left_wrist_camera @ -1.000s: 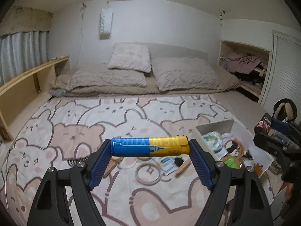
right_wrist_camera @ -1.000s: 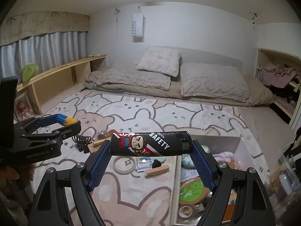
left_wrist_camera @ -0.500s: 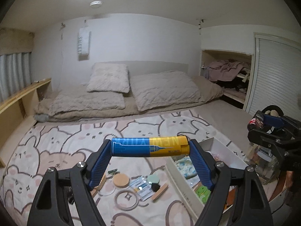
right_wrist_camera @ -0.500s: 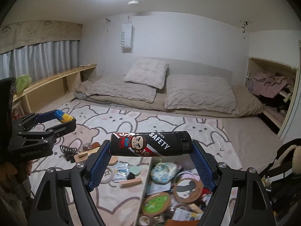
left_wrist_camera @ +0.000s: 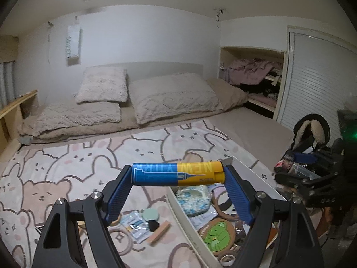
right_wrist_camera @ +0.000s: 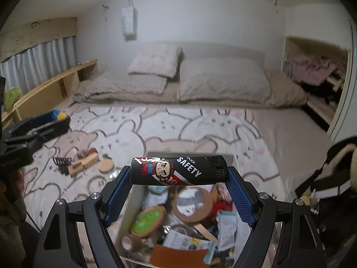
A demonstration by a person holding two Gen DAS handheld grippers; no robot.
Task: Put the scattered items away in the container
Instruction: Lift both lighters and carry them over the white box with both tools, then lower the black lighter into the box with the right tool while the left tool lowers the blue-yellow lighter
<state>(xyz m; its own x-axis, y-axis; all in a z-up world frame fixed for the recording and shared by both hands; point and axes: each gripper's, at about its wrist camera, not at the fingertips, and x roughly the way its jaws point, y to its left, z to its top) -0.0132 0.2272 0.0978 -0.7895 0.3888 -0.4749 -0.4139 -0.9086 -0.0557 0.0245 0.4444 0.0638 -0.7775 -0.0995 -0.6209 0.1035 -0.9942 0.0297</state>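
My left gripper (left_wrist_camera: 177,174) is shut on a blue and yellow lighter (left_wrist_camera: 177,173), held crosswise above the left wall of the white box (left_wrist_camera: 189,227). My right gripper (right_wrist_camera: 178,170) is shut on a black lighter (right_wrist_camera: 178,170) with a cartoon print and the word SAFETY, held over the open box (right_wrist_camera: 125,207), which holds several items. Scattered items lie on the bear-print blanket: a mint disc (left_wrist_camera: 150,214), a wooden stick (left_wrist_camera: 158,234), rings (left_wrist_camera: 121,241), a black hair claw (right_wrist_camera: 61,164), wooden pieces (right_wrist_camera: 86,159) and a cork disc (right_wrist_camera: 106,166).
The bed's pillows (left_wrist_camera: 171,97) and folded duvet (left_wrist_camera: 73,116) lie at the far end. A wooden shelf (right_wrist_camera: 51,89) runs along the left. A closet nook (left_wrist_camera: 252,78) and a bag (left_wrist_camera: 312,131) are at the right.
Both grippers have moved right and forward toward the box, each still holding its lighter. The right gripper now hangs directly over the box's contents.
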